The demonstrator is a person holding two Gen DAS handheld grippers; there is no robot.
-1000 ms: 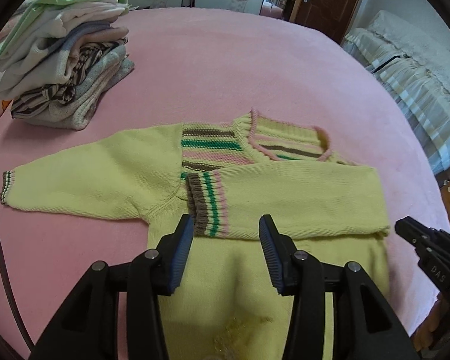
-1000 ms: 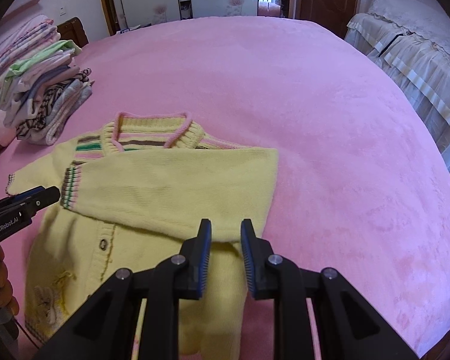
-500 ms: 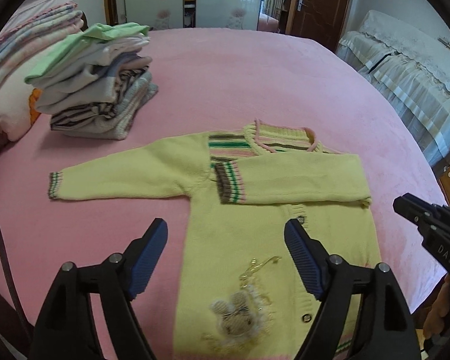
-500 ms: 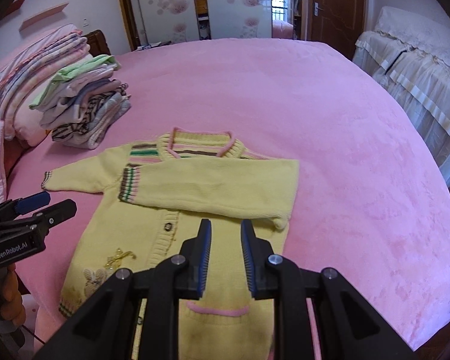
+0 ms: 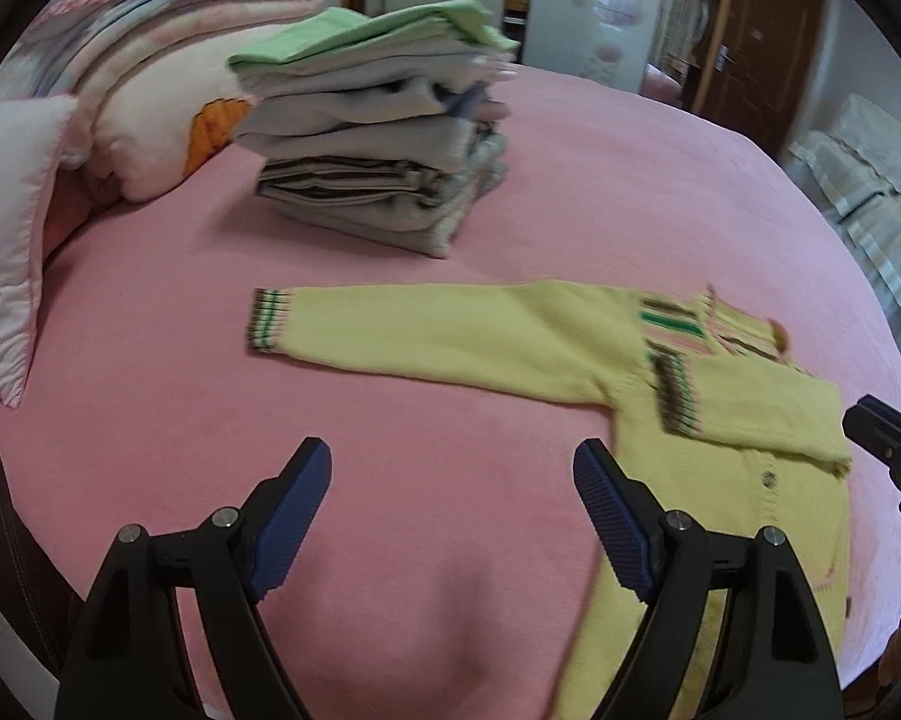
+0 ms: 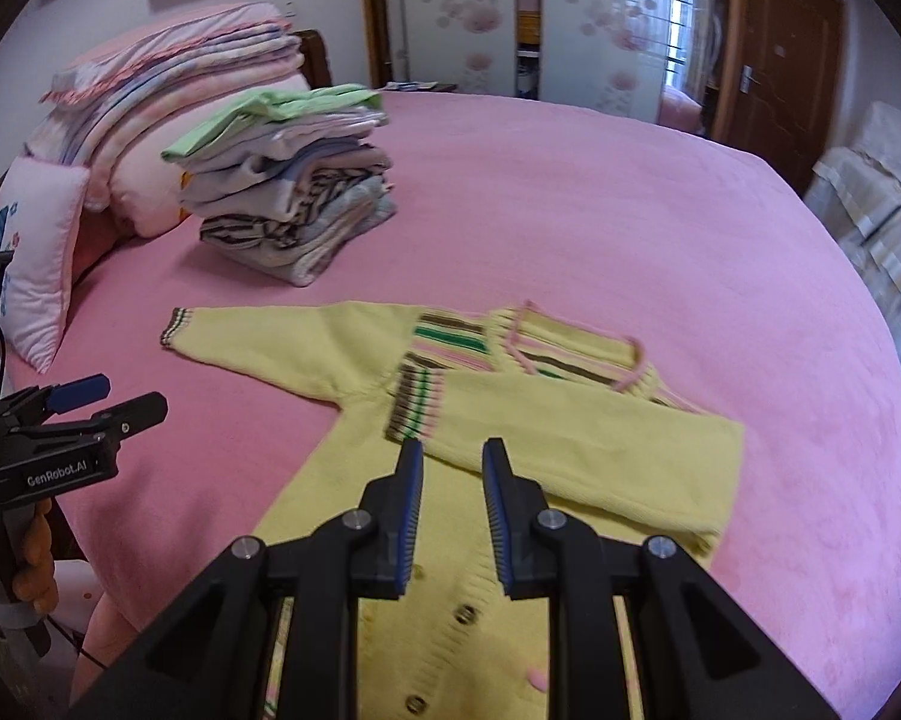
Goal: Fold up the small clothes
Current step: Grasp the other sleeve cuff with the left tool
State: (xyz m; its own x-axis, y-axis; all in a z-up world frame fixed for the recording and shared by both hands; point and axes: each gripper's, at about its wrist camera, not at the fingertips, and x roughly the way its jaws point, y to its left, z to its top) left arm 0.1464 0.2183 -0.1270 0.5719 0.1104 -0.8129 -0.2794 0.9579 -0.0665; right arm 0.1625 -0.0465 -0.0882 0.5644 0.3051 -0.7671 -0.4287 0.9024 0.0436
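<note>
A yellow knit cardigan (image 6: 354, 378) lies flat on the pink bedspread (image 6: 630, 228), front up. Its right sleeve (image 6: 600, 450) is folded across the chest, striped cuff near the middle. The other sleeve (image 5: 450, 330) stretches out to the left, and its cuff (image 5: 267, 321) lies on the bedspread. My left gripper (image 5: 450, 468) hangs open wide over bare bedspread, left of the cardigan's body (image 5: 750, 516), with nothing between its pads. My right gripper (image 6: 452, 468) hovers above the body below the folded sleeve, jaws narrowly apart and empty. Each gripper also shows at the edge of the other's view.
A stack of folded clothes (image 5: 378, 138) stands behind the outstretched sleeve. Pillows (image 5: 6, 228) and folded bedding (image 5: 150, 60) fill the far left. A second bed (image 6: 870, 210) lies to the right, with a wardrobe and a door behind. A hand (image 6: 30, 570) holds the left gripper's handle.
Both grippers pulled back from the cardigan and swung left. The left jaws opened wide and left the cuff of the folded sleeve. The right jaws kept their narrow gap.
</note>
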